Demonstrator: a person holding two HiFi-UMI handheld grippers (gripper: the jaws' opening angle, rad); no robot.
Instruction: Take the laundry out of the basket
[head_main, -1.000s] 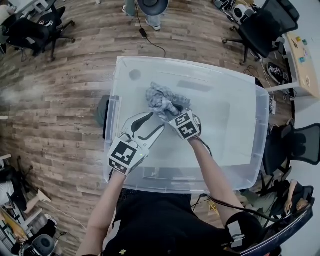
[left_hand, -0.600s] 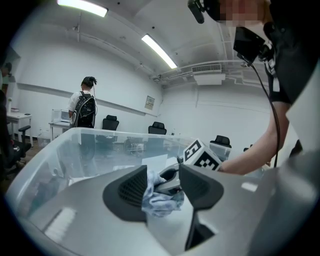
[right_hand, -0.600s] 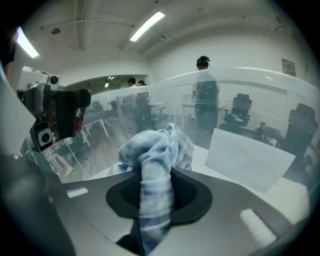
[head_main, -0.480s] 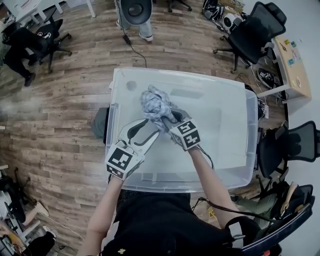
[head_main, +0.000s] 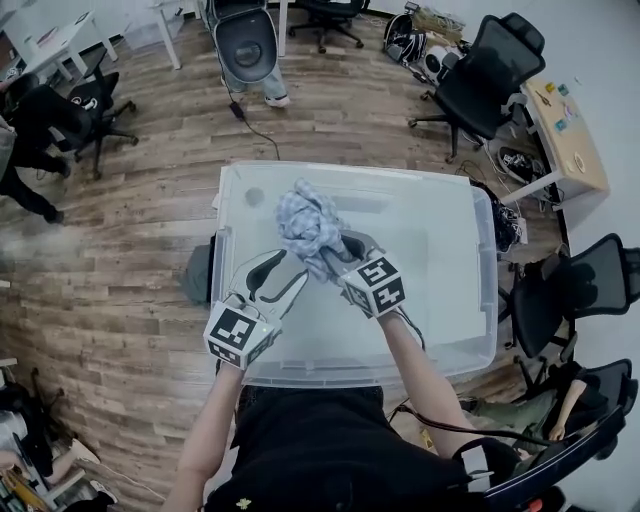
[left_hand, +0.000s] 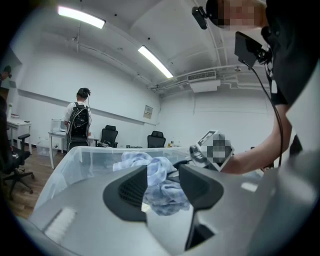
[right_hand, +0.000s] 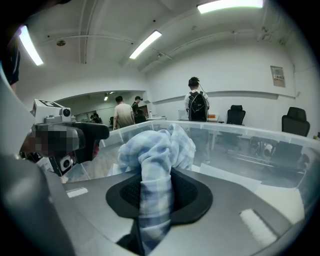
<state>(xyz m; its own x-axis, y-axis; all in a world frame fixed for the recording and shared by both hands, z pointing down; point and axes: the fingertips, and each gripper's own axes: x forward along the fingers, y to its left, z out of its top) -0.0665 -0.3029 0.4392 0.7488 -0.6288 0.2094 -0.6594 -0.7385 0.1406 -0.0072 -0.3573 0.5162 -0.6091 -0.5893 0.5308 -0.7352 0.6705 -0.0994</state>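
Wood floor (head_main: 120, 240) lies all around the clear basket (head_main: 450, 230), and above it my right fingers (right_hand: 190, 196) squeeze the blue cloth (head_main: 305, 222) while my left fingers (left_hand: 125, 192) stand apart beside it, holding nothing, so I think I must next carry the cloth out over the rim.

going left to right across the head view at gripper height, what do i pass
clear bin, its left rim → left gripper, jaws apart → right gripper, jaws shut on the checked cloth → the bin's right rim → black office chair
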